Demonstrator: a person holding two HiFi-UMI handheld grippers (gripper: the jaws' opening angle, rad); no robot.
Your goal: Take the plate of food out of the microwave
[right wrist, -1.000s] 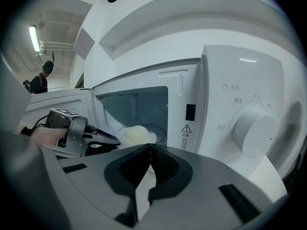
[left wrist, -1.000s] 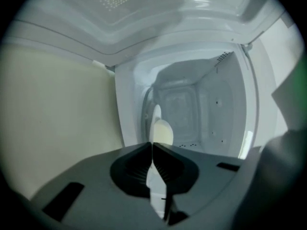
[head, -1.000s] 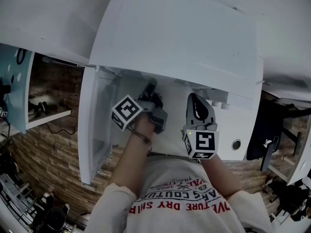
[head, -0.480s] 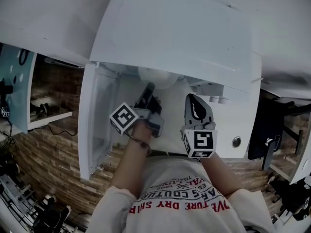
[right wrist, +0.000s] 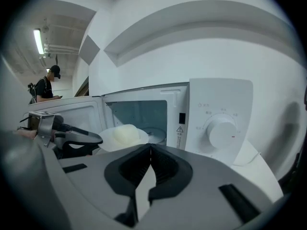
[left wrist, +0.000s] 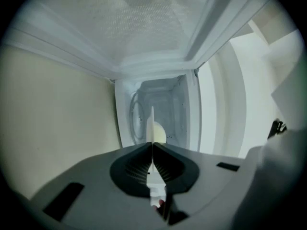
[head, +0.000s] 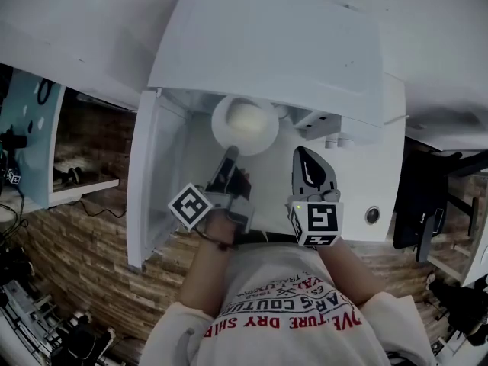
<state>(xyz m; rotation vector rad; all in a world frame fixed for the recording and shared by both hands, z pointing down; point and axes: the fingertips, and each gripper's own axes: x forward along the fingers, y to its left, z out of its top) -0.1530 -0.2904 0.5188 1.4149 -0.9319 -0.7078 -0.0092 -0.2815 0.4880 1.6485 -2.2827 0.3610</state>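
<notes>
A white plate [head: 244, 124] with a pale mound of food on it hangs just outside the mouth of the white microwave [head: 267, 44]. My left gripper [head: 230, 155] is shut on the plate's near rim. In the left gripper view the plate [left wrist: 152, 121] shows edge-on as a thin strip between the closed jaws of that gripper [left wrist: 152, 146], with the cavity [left wrist: 165, 107] behind. My right gripper [head: 306, 154] is shut with nothing in it, to the plate's right, in front of the control panel. The right gripper view shows the plate [right wrist: 122, 135] to the left of that gripper [right wrist: 150, 146].
The microwave door [head: 149, 197] stands swung open at the left, close beside my left arm. A round knob [right wrist: 221, 128] sits on the control panel at the right. A person [right wrist: 47, 85] stands far off at the left. Brick-patterned floor lies below.
My left gripper has drawn back toward me and risen a little, bringing the plate out of the microwave cavity into plain sight. The right gripper has shifted only slightly.
</notes>
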